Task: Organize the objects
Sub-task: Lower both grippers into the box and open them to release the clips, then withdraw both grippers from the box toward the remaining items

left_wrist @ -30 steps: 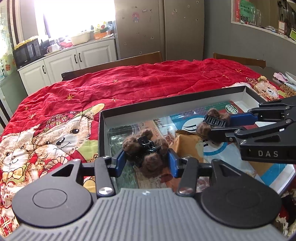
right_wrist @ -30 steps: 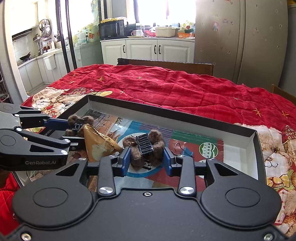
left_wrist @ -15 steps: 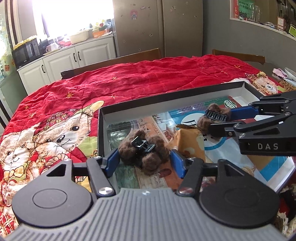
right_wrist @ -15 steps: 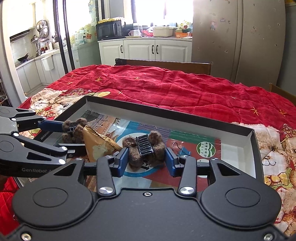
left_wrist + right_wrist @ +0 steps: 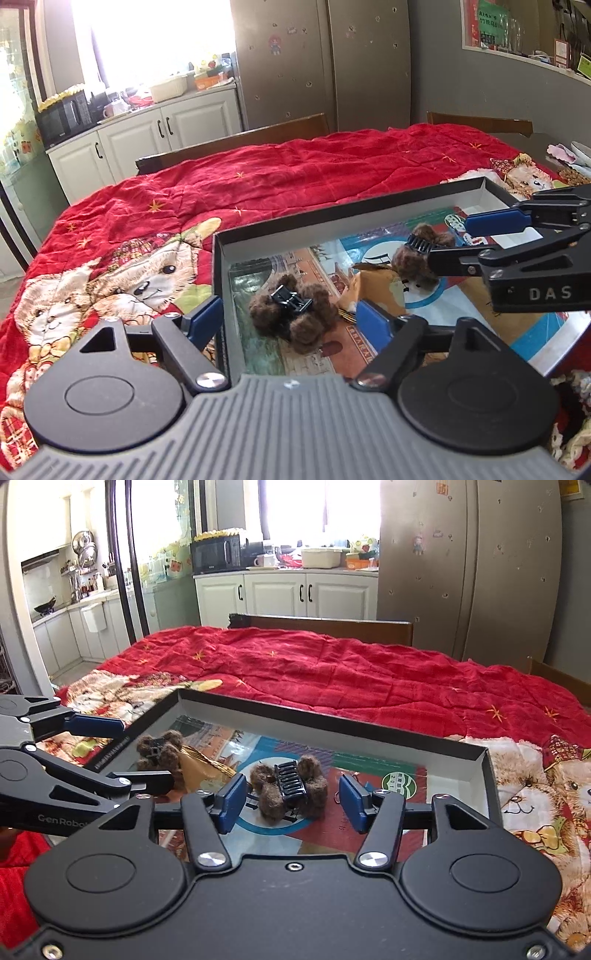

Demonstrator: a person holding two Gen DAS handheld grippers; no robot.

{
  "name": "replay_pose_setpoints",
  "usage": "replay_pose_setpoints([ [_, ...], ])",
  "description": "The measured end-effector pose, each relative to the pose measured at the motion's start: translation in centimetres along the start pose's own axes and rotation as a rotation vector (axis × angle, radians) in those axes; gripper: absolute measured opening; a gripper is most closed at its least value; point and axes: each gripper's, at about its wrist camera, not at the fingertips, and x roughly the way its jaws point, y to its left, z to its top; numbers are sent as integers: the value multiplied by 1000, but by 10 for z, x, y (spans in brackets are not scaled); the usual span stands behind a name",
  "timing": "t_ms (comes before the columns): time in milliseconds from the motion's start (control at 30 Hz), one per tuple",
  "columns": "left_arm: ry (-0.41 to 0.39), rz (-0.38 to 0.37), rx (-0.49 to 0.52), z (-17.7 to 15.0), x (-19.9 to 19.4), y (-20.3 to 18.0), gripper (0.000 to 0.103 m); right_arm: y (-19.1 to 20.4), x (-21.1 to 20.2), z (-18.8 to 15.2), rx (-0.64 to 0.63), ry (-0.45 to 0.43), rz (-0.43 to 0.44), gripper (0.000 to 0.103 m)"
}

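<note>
Two brown fuzzy hair clips with black claws lie in a shallow black box [image 5: 332,218] with a printed picture floor. My left gripper [image 5: 291,317] is open around the left hair clip [image 5: 291,310], its pads apart from it. My right gripper [image 5: 291,799] is open around the right hair clip [image 5: 290,788], which also shows in the left wrist view [image 5: 419,254]. The left clip also shows in the right wrist view [image 5: 160,749]. A tan folded paper packet [image 5: 199,766] lies between the clips.
The box [image 5: 332,720] rests on a red quilt [image 5: 351,672] with teddy bear prints. Wooden chair backs [image 5: 321,624] stand at the far edge. Kitchen cabinets and a fridge are behind. Small items [image 5: 569,162] lie at the far right.
Both grippers have opened and let go of their hair clips, which now rest on the box floor. Both grippers have drawn back slightly.
</note>
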Motion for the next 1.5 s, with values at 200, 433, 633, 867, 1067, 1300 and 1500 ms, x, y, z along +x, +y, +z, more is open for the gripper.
replay_pose_setpoints([
  [200,-26,11,-1,3,-17,-1,89,1,-24,2,-2,-25,13,54],
  [433,-59,8,5,5,-41,-6,91,1,-53,2,-6,-52,16,53],
  [633,-90,4,31,5,-65,-15,91,4,-81,-1,-24,-81,16,53],
  [867,-123,-3,51,2,-94,-26,94,4,-110,-7,-22,-91,9,53],
  [1067,-142,-23,71,-6,-116,-38,95,0,-132,-19,-4,-91,1,53],
  [1300,-165,-55,119,-18,-137,-56,96,-5,-155,-35,2,-101,-21,53],
  [1500,-168,-88,129,-31,-150,-65,97,-9,-174,-49,15,-108,-21,53],
])
